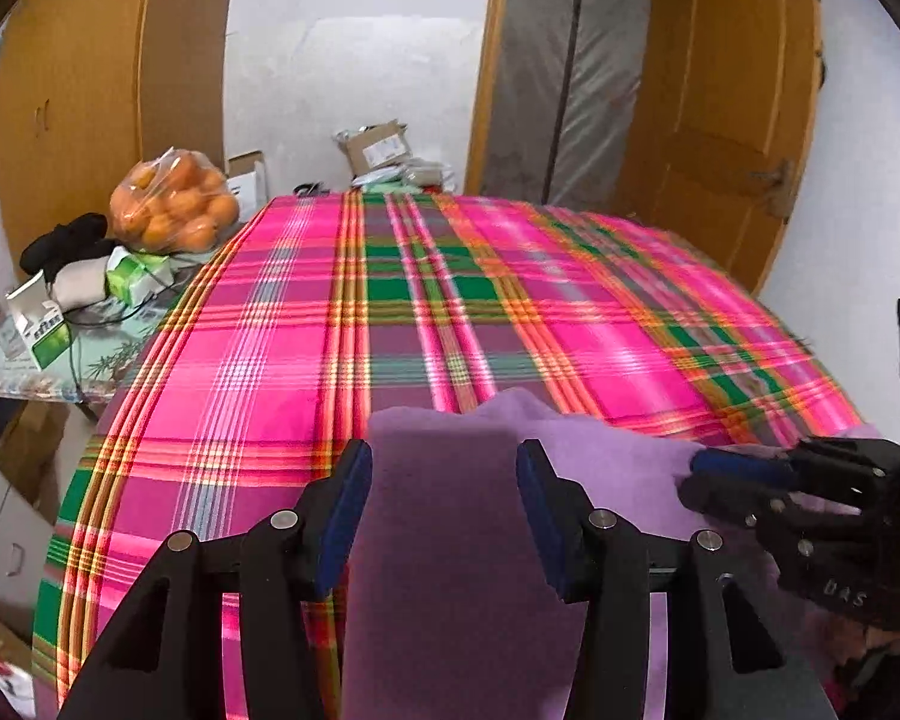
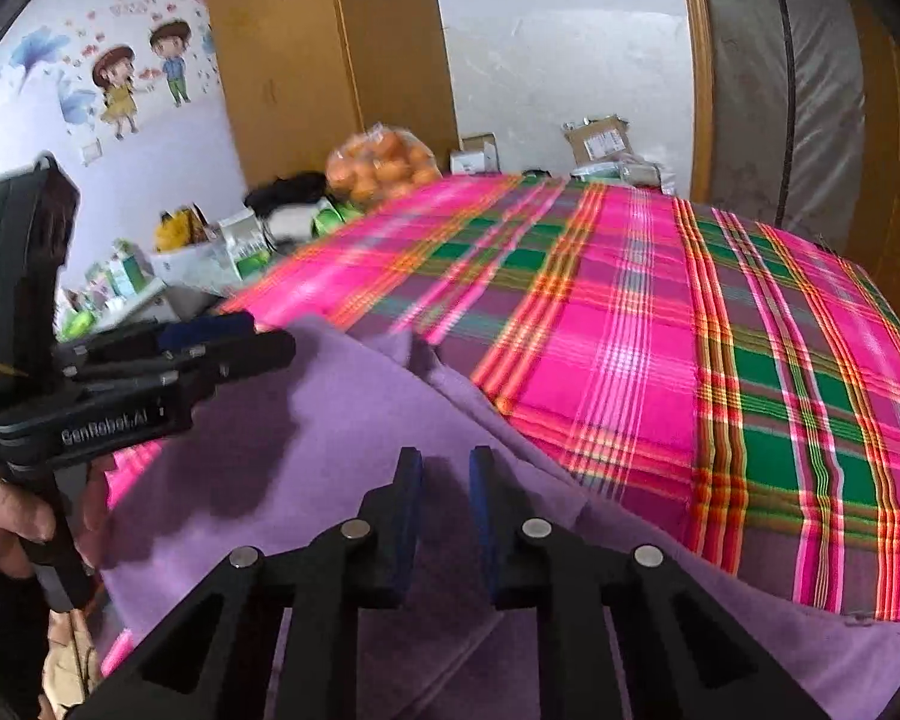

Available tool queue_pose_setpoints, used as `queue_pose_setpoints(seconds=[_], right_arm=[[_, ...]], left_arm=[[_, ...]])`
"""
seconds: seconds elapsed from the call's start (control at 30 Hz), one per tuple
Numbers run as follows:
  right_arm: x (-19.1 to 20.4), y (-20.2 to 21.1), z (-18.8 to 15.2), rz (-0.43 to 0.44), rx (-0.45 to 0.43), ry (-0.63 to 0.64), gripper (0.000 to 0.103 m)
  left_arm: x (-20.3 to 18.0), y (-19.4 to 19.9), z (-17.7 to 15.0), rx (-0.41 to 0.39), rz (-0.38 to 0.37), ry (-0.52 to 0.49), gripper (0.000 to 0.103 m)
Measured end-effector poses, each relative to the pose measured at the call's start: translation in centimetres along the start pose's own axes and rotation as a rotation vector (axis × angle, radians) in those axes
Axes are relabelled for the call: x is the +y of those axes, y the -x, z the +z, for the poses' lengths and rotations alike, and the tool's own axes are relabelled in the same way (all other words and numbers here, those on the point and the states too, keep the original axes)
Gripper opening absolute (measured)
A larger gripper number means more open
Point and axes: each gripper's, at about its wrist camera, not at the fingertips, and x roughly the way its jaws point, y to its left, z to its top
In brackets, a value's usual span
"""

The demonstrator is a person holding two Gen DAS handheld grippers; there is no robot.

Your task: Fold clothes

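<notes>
Lilac fleece, a soft purple garment (image 1: pixel 450 540), lies at the near edge of the pink, green and orange plaid cloth (image 1: pixel 390 312) that covers the desk, at about 6 o'clock on the surface in both wrist views. It sits close to the person, a sensible spot for folding, with most of the cloth bare beyond it toward 12 o'clock.

The left tongs (image 1: pixel 444 516) are spread wide, with a band of the fleece running up between the blue pads; whether the pads touch it cannot be told. From the right wrist view the same tool comes in at 9 o'clock, low over the fabric's far edge. The right tongs (image 2: pixel 447 516) stand with a narrow gap between the pads, hovering over the middle of the garment and gripping nothing that shows. Both tools probably flank the fleece so that one can lift an edge while the other steadies it.

A ridge of fabric at 12 o'clock of the garment suggests a fold begun but not flattened.

Off the desk at 10 o'clock, a clear plastic bag of oranges (image 1: pixel 174 204) rests among boxes, well apart from the work.
</notes>
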Motion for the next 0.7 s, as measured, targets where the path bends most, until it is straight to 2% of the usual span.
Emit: queue_pose_setpoints(seconds=[0.13,0.23,0.43,0.7], right_arm=[[-0.4,-0.7,-0.1,-0.004,0.035,-0.010,0.013],[0.0,-0.9,-0.1,-0.017,0.043,0.003,0.014],[0.0,-1.1,-0.1,-0.021,0.049,0.010,0.014],[-0.8,-1.0,0.0,0.012,0.048,-0.018,0.014]], left_arm=[[0.7,-2.3,-0.3,0.107,0.001,0.051,0.052],[1.6,-3.3,-0.5,0.154,-0.009,0.110,0.059],[1.2,-3.2,-0.7,0.150,0.001,0.094,0.059],[1.1,-0.4,1.1,0.043,-0.089,0.100,0.059]])
